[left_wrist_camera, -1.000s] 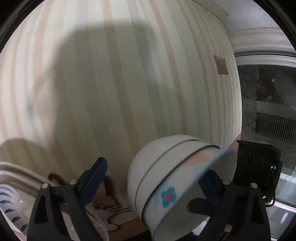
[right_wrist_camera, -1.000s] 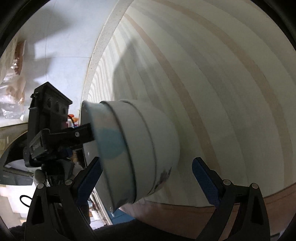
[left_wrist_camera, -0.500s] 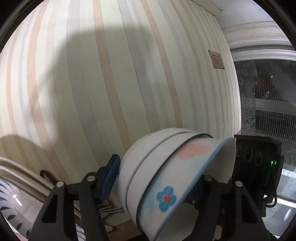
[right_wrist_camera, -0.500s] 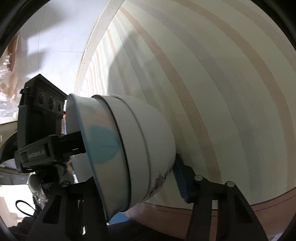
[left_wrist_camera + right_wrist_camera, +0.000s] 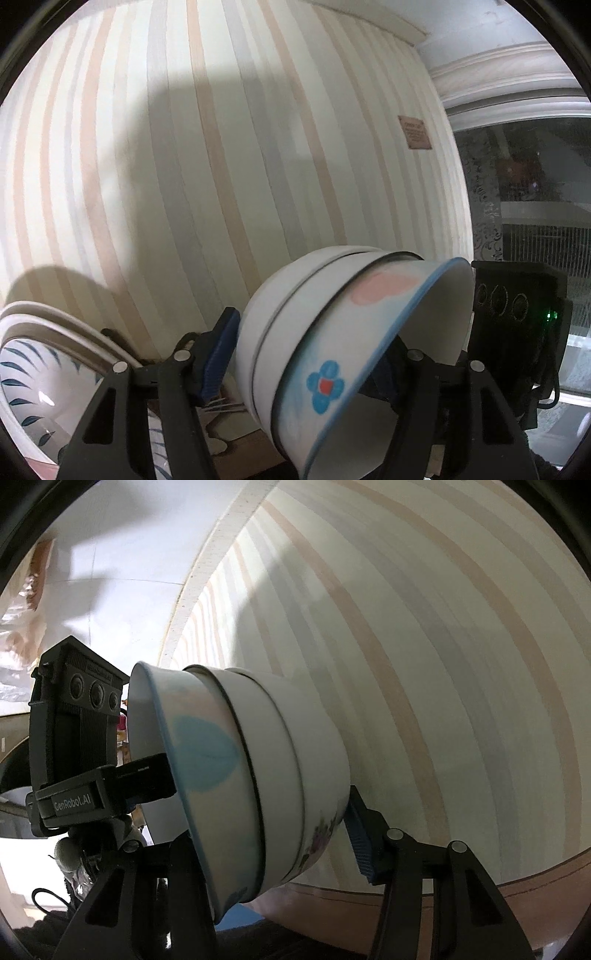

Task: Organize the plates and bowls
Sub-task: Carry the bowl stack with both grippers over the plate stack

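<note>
Both our claws grip the same stack of nested bowls [image 5: 332, 354], which hangs on its side in the air in front of a striped wall [image 5: 184, 166].

In the left wrist view, our left claw [image 5: 306, 354] is clamped across the stack: its blue-padded left finger [image 5: 218, 354] presses the pale base of the outermost bowl, and the right finger reaches into the open mouth of the innermost one, mostly hidden behind the blue rim. That inner bowl carries a blue flower with a red centre and a pink patch on its outer side. The mouth of the stack faces right, toward the black body of the other gripper [image 5: 517, 332], which sits just beside the rim.

In the right wrist view, our right claw [image 5: 266, 834] is likewise closed on the stack of nested bowls [image 5: 266, 775]: the blue pad of its right finger [image 5: 360, 845] touches the base of the outermost bowl, which shows a small floral print, and its left finger is hidden behind the rim. The other gripper's black body [image 5: 77, 738] faces the open mouth, with one of its fingers reaching in.

At the lower left of the left wrist view, plates [image 5: 40, 373] with blue leaf marks stand on edge near the wall, well apart from the bowls.
</note>
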Motion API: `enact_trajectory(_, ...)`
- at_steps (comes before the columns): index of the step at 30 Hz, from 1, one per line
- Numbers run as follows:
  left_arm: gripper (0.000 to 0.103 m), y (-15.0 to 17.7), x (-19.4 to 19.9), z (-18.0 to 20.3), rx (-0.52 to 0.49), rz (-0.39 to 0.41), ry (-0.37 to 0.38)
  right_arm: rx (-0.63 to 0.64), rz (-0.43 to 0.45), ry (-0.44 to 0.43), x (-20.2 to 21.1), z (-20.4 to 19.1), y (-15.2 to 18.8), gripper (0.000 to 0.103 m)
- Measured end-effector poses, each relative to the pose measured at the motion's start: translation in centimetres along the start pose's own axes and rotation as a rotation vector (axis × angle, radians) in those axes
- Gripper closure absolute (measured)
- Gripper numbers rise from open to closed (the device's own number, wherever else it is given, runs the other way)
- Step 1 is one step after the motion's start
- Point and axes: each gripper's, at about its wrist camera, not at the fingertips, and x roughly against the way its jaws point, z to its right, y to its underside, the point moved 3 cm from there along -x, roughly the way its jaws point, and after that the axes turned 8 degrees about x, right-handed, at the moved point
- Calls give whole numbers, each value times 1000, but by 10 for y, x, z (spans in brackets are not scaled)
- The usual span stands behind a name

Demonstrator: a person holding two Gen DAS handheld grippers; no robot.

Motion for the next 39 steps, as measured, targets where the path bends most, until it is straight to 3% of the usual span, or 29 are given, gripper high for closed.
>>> enact_trajectory(6,40,5,29,-4,-1,54,5,63,2,3,10,-27,2,49)
enact_trajectory(15,40,28,76,-43,59,129,3,162,-36,-8,-2,-79,4,49)
enact_trajectory(29,40,73,113,-136,237,198,8,278,-183,-33,-68,-147,33,49)
enact_trajectory(39,40,84,109,-181,343,210,11,308,-271,-35,-131,-167,41,49)
